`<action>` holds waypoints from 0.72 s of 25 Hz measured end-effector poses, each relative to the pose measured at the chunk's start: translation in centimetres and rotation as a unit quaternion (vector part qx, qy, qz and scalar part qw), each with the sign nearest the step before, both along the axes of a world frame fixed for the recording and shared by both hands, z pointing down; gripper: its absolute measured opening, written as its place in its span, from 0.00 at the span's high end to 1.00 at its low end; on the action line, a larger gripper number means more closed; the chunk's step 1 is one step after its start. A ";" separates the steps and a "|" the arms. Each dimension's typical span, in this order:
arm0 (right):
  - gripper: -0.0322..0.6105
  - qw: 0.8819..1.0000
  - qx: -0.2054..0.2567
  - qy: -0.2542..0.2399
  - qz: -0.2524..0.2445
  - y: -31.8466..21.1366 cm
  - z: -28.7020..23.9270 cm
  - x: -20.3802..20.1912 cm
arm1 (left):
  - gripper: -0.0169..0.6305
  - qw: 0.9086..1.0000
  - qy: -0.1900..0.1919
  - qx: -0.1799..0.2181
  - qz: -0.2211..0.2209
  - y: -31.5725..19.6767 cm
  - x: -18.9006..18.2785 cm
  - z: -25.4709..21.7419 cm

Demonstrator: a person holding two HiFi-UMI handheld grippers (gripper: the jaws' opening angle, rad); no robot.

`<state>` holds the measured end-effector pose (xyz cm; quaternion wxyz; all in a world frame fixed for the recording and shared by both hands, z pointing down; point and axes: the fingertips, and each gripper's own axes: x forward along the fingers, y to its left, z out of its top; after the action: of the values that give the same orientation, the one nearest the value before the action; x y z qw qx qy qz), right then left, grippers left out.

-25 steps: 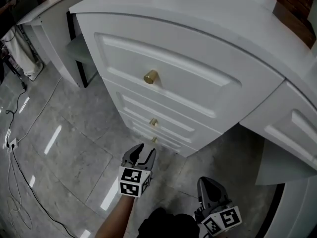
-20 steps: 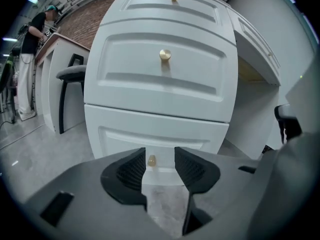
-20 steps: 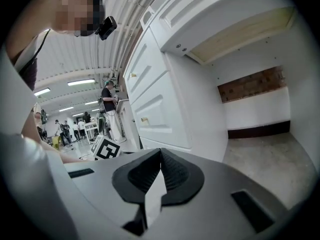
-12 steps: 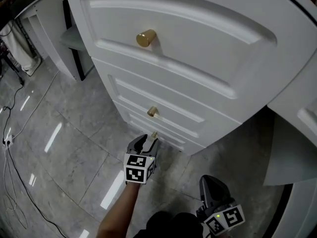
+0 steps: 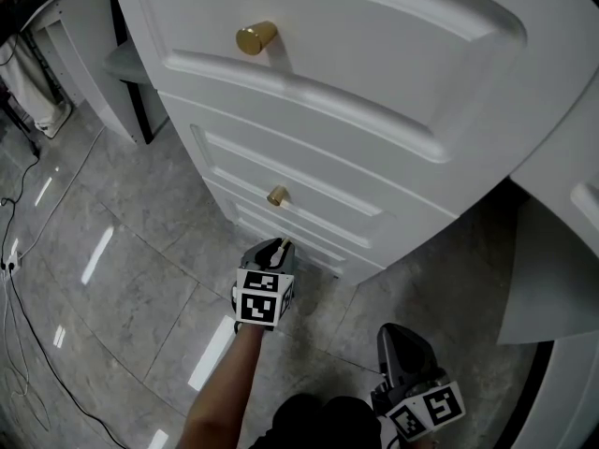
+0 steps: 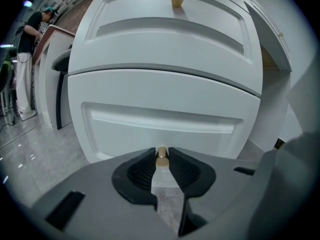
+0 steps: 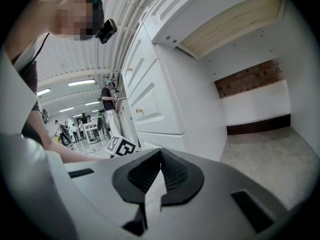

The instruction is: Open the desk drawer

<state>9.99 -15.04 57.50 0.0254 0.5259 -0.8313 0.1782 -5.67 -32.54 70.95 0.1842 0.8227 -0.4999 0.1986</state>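
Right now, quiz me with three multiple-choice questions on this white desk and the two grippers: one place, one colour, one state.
1. Which round metal knob stands between the left gripper's jaws? A top B middle C lowest
2. The knobs on the white panelled drawers are: A black B gold C red
3. The right gripper's jaws are: A together, empty B wide apart C on a knob

Answers: 1 C, its closing jaws flank the lowest knob, pads touching it; 2 B, every knob shines gold; 3 A, its pads meet with nothing between.
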 end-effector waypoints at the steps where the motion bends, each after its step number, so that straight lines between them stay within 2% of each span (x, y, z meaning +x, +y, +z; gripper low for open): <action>1: 0.94 1.000 0.001 0.000 0.000 0.1 -0.1 0.0 | 0.84 1.000 0.000 0.000 -0.001 0.0 0.0 0.1; 18: 0.94 1.000 0.011 0.002 -0.006 1.6 -0.7 0.0 | 0.85 1.000 -0.004 -0.005 -0.009 1.5 -0.8 -0.1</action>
<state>10.01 -13.40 56.78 0.0218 0.5212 -0.8365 0.1677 -6.45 -31.00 70.88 0.1881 0.8167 -0.5067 0.2022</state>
